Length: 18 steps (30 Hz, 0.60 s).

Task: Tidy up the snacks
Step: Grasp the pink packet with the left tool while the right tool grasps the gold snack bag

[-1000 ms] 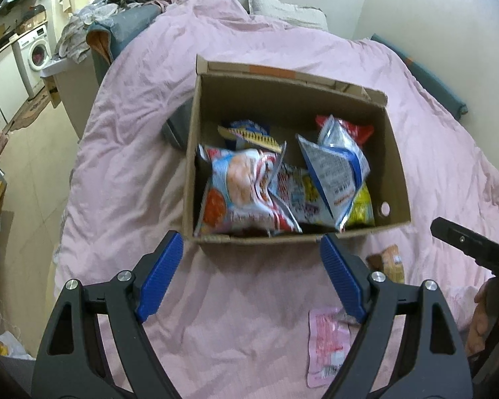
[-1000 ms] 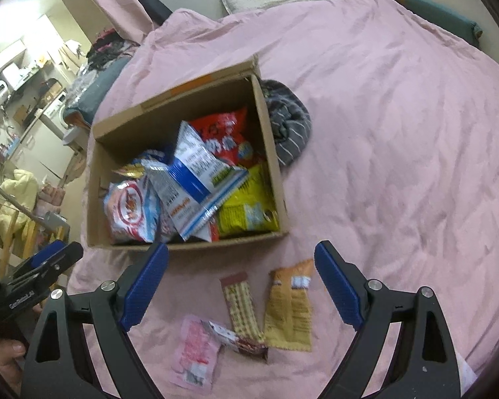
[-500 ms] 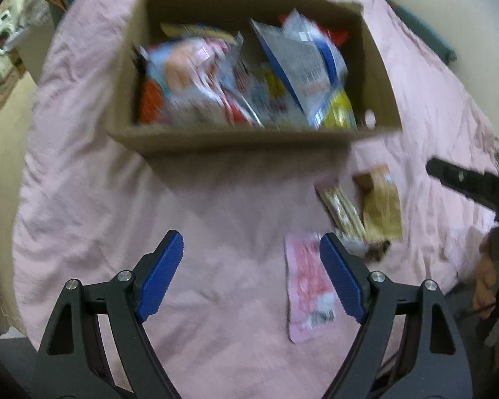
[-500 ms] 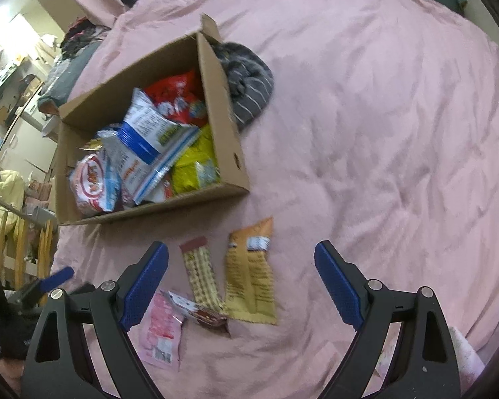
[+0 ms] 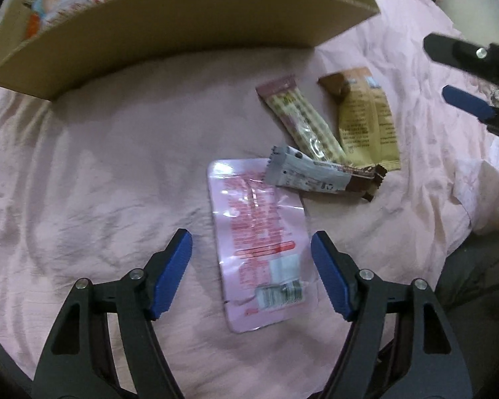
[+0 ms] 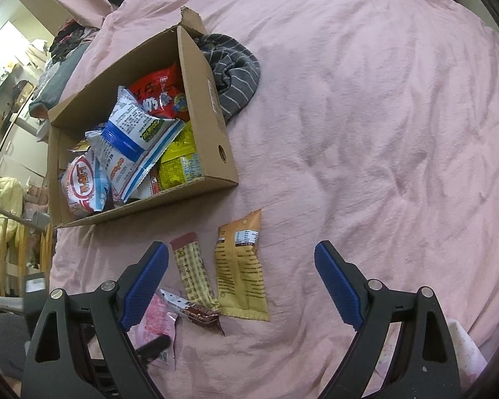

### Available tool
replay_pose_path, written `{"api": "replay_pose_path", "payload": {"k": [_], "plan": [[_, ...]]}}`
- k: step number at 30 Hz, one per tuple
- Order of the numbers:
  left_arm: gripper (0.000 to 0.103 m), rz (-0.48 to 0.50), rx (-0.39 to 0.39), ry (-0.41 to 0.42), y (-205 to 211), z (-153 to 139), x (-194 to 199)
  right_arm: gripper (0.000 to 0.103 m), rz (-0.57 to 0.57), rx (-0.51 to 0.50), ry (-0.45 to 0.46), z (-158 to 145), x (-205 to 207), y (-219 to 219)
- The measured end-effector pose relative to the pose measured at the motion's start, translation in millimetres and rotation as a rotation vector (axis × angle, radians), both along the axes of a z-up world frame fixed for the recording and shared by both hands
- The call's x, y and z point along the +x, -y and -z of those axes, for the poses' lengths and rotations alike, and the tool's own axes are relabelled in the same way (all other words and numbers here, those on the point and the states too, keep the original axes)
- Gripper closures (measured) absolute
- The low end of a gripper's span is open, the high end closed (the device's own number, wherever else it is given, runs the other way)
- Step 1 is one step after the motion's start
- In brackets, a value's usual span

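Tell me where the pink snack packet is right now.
In the left wrist view the pink packet lies flat on the pink bedspread, between the open left gripper fingers, its top edge under the brown-ended bar.

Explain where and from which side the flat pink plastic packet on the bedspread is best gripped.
Probably its near, barcode end, from above: the flat pink plastic packet lies flat on the pink bedspread, its far corner under the grey-and-brown bar wrapper. The left claw, open and just narrowing, straddles its long edges.
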State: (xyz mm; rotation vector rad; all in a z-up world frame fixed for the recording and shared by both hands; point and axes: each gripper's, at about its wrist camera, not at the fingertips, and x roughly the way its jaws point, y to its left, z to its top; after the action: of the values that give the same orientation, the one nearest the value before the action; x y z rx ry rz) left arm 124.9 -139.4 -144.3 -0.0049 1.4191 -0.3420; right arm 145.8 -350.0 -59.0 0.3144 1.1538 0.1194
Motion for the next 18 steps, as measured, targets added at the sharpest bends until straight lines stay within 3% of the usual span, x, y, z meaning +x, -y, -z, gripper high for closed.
{"api": "replay_pose_path", "payload": {"k": [9, 11, 12, 18], "plan": [[0.033, 0.12, 0.106, 0.047, 33, 7, -2, 0.011, 0.008, 0.001, -0.042, 12, 4, 5], [0.046, 0.134, 0.116, 0.046, 34, 6, -4, 0.012, -0.001, 0.002, -0.064, 18, 7, 3], [0.046, 0.132, 0.116, 0.047, 36, 4, -5, 0.012, -0.007, -0.007, -0.071, 20, 9, 1], [0.05, 0.102, 0.087, 0.032, 15, -3, -10, 0.027, -0.074, -0.103, -0.123, 41, 23, -22]]}}
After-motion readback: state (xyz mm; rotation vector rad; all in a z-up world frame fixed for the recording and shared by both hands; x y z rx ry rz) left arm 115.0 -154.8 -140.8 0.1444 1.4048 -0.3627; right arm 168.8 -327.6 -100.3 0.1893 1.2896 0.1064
